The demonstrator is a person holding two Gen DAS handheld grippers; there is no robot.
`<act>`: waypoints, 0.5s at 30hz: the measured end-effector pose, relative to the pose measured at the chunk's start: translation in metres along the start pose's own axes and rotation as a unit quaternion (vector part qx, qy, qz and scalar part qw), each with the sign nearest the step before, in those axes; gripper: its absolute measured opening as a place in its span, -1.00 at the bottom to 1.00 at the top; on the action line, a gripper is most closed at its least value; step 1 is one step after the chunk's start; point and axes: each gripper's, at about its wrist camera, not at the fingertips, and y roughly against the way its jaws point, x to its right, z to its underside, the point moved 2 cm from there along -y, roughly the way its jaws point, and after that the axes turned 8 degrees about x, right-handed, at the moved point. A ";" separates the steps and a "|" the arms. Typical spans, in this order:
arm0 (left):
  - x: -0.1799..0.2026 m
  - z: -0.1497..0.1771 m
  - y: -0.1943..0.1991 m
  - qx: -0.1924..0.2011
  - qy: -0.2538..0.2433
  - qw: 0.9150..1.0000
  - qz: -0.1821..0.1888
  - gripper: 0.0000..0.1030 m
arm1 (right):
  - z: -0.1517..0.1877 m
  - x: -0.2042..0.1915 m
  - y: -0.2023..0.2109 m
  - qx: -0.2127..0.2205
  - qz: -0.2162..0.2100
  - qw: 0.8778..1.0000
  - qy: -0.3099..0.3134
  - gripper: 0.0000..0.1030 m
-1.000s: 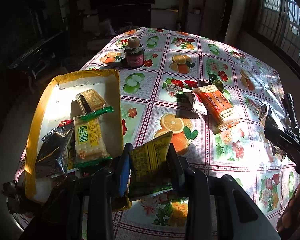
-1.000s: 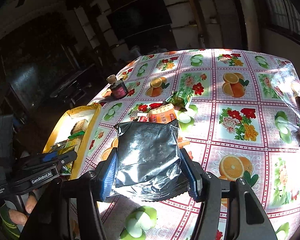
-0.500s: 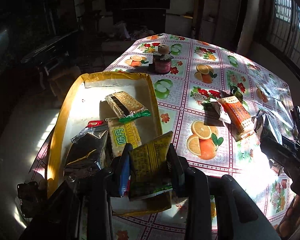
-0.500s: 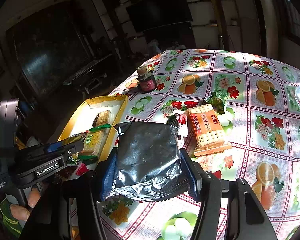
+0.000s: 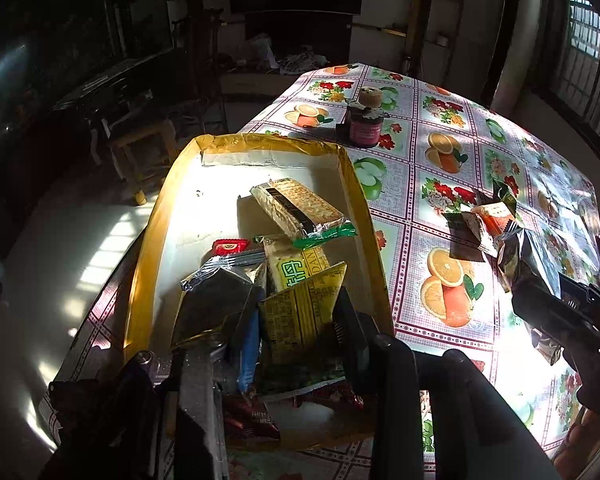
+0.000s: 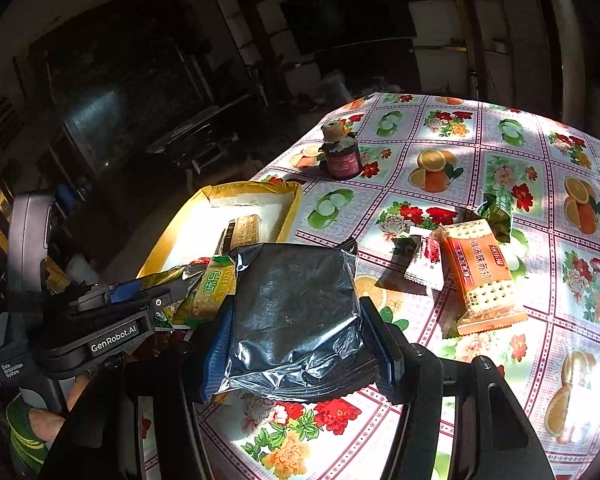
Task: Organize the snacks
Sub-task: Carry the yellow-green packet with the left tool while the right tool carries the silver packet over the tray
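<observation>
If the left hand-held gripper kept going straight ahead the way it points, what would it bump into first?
Probably the green-and-yellow cracker pack lying in the yellow box, just beyond the yellow packet the left hand-held gripper holds; depth is unclear.

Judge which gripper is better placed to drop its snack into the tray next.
Left. The left gripper holds its yellow packet over the tray; the right gripper's silver packet hangs above the tablecloth.

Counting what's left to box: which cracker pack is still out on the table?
The orange cracker pack, lying flat on the tablecloth right of the yellow box. The other cracker packs, green-trimmed, already lie inside that box.
</observation>
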 end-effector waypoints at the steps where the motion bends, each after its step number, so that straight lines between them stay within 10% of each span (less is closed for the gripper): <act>1: -0.004 -0.001 -0.002 -0.002 0.002 1.000 -0.002 -0.36 | 0.000 -0.003 -0.004 -0.003 -0.004 1.000 0.001 0.23; 15: -0.055 -0.026 -0.041 -0.031 0.040 0.998 -0.034 -0.36 | -0.021 -0.061 -0.081 -0.029 -0.044 0.998 0.039 0.23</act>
